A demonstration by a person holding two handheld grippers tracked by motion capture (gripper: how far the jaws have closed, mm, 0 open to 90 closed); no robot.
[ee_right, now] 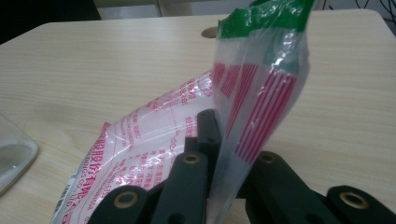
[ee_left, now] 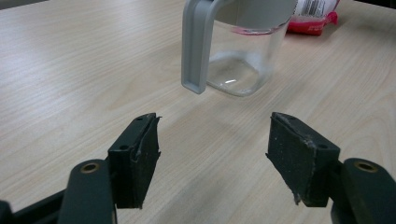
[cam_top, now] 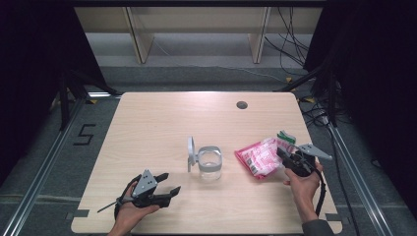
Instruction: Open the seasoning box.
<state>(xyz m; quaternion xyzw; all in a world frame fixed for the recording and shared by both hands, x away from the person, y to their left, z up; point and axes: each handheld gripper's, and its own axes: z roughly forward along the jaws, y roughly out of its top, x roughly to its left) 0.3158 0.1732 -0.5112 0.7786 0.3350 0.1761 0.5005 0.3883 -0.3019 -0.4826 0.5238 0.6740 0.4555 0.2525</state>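
Jaws of the left gripper [cam_top: 167, 184] stand wide and empty at lower left of the high view, aimed at the clear lidded jar [cam_top: 209, 162] at centre. Right of it, the right gripper [cam_top: 286, 156] is clamped on the plastic bag [cam_top: 259, 156], its top edge lifted. Judged step: bag gripped for emptying into the jar; next calls for raising it over the mouth, with open table [cam_top: 162, 118] around.
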